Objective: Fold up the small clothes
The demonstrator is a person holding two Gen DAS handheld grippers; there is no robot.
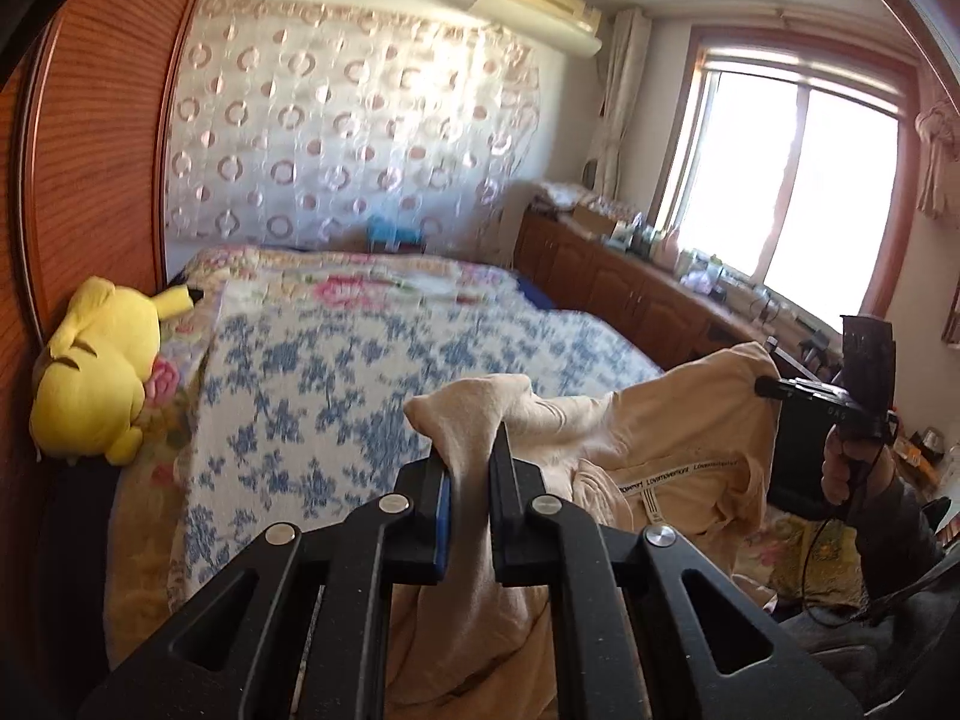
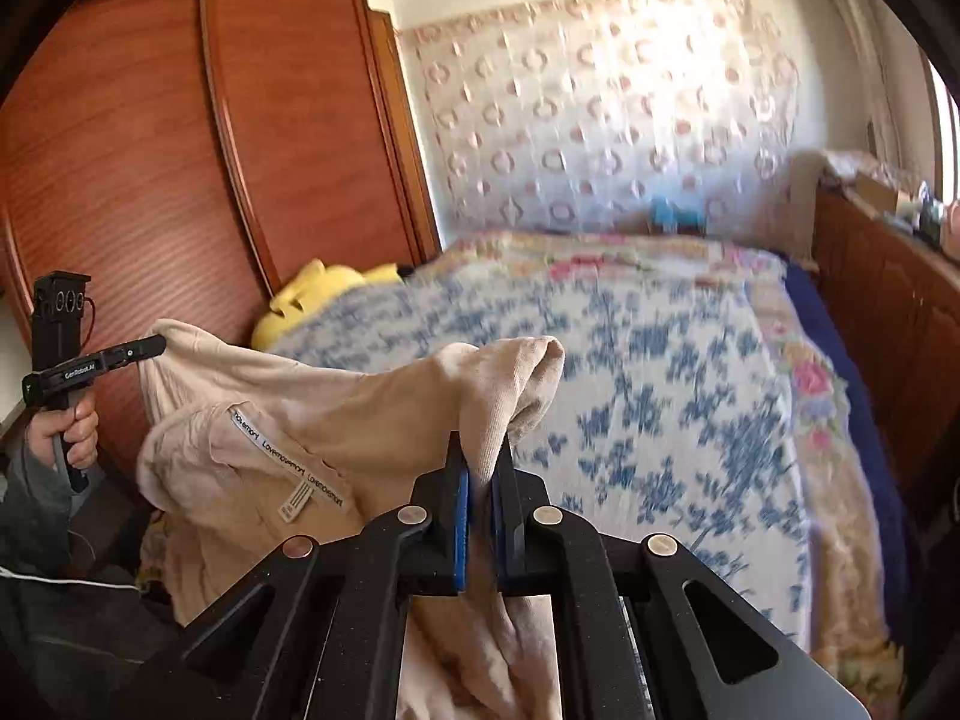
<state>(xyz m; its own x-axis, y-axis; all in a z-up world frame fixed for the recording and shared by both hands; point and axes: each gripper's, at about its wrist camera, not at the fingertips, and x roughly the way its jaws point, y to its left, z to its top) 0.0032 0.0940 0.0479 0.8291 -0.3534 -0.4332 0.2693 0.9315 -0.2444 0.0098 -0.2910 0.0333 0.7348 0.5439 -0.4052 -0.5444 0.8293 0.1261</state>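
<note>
In the left wrist view, the left gripper (image 1: 468,468) has its black fingers (image 1: 435,492) clamped on a bunched corner of the cream cotton garment (image 1: 678,450), which hangs lifted above the bed with the blue-and-white floral quilt (image 1: 336,360). At the right edge the right gripper (image 1: 765,387) pinches the garment's other corner, a hand (image 1: 846,468) on its grip. A yellow plush toy (image 1: 96,378) lies against the reddish wooden wardrobe (image 1: 96,168). A wooden cabinet (image 1: 630,288) cluttered with small items runs under the bright window (image 1: 798,180).

In the right wrist view, the right gripper (image 2: 483,480) is closed on a fold of the garment (image 2: 288,420), its white printed neck tape showing. The left gripper (image 2: 157,345) nips the far corner at the left, in front of the wardrobe (image 2: 180,150). The plush toy (image 2: 300,306) peeks out behind the cloth, and the bed (image 2: 660,372) stretches beyond.
</note>
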